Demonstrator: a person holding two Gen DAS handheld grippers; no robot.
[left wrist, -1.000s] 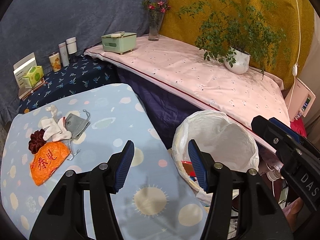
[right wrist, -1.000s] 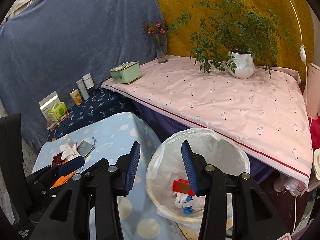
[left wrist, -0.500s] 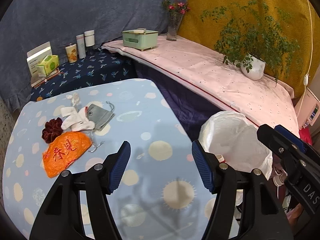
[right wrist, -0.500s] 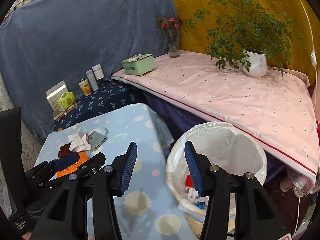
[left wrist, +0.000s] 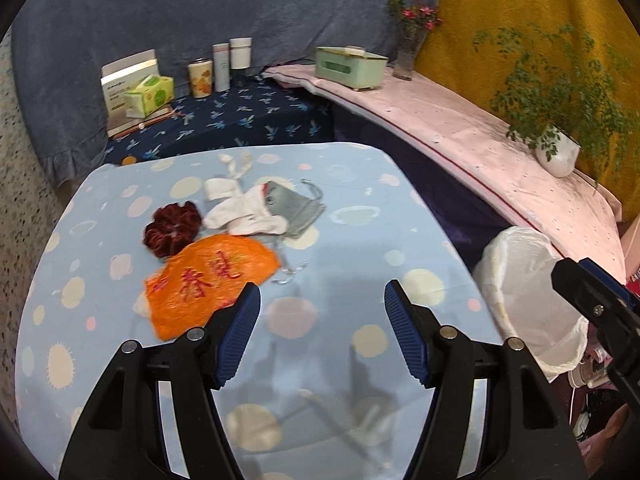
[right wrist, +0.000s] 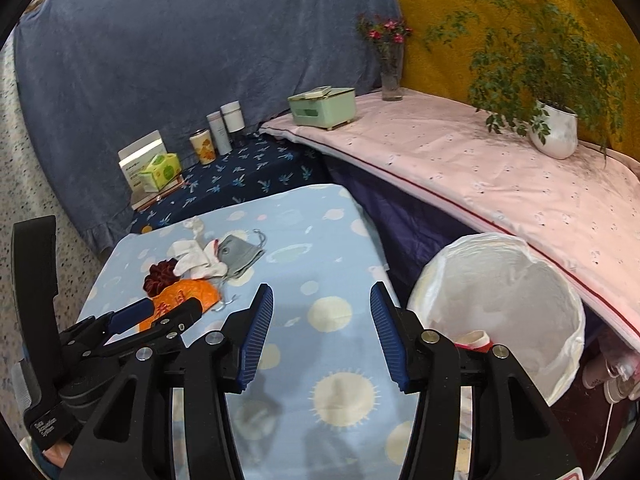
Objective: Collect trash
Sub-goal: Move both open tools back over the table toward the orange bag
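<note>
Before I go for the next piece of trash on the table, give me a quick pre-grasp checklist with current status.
1. Left gripper empty, jaws apart: ok, nothing between the pads.
2. Right gripper empty, jaws apart: ok, nothing between the pads.
3. Trash in view: ok. Orange wrapper, dark red scrunchie, white crumpled tissue and grey mask lie clustered on the blue tablecloth.
4. Pieces separable: not ok. The tissue overlaps the mask, and the wrapper touches the scrunchie.
5. Bin open and lined: ok, beside the table's right edge, with room inside.
6. Grippers clear of each other: ok, side by side and apart.
</note>
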